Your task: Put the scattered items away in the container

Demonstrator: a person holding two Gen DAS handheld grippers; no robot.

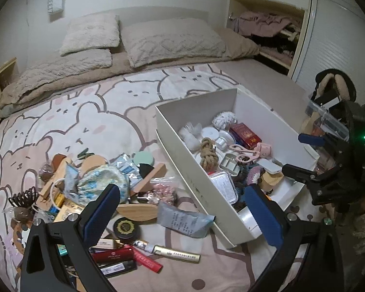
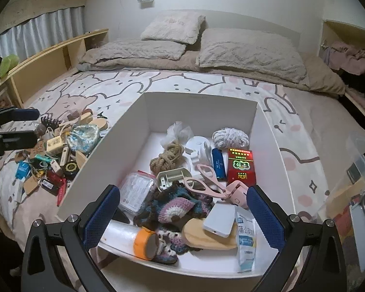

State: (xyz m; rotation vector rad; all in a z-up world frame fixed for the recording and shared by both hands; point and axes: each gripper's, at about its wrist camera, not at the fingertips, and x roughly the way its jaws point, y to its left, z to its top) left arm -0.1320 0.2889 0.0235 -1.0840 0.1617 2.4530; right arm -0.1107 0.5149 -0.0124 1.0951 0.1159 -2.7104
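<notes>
My left gripper [image 1: 182, 209] hangs released, jaws wide and empty, over the near left wall of the white box [image 1: 182, 168]. My right gripper [image 2: 182, 211] gapes empty above the box's near end. Scattered items [image 1: 90, 185] lie left of it.

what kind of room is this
Most likely a bedroom: the white box of odds and ends sits on a bed with a bunny-print cover, pillows at its head, clothes in an open closet.
</notes>
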